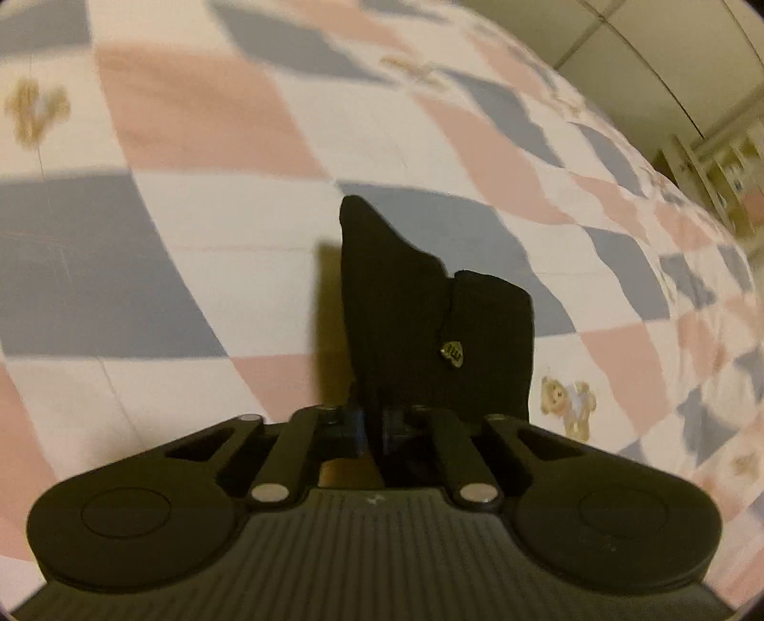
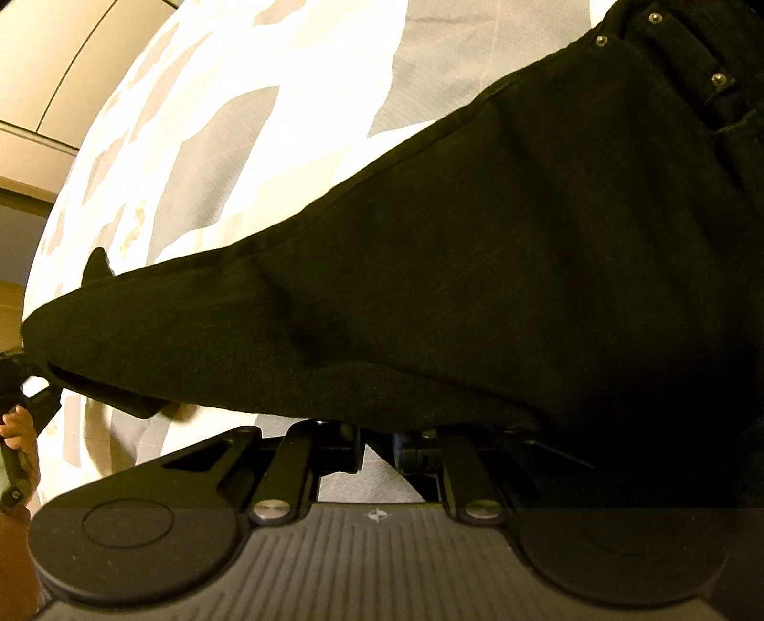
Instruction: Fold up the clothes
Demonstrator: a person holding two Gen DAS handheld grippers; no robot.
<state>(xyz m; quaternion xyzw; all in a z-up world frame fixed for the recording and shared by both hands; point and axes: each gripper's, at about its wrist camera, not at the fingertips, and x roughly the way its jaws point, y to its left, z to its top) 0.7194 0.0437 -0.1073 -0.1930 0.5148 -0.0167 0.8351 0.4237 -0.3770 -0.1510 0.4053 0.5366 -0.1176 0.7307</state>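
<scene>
A pair of black trousers (image 2: 477, 267) with metal rivets near the waistband hangs stretched between my two grippers above the bed. My left gripper (image 1: 377, 411) is shut on one end of the black trousers (image 1: 410, 315), which stands up between its fingers with a small gold tag dangling. My right gripper (image 2: 377, 430) is shut on the lower edge of the cloth; its fingertips are hidden by the fabric. The left gripper also shows in the right wrist view (image 2: 14, 372) at the far left, held by a hand.
A checked bedsheet (image 1: 200, 143) in pink, blue and white with teddy bear prints lies under everything. Pale wall panels (image 1: 644, 43) and a shelf (image 1: 716, 176) stand beyond the bed's far right edge.
</scene>
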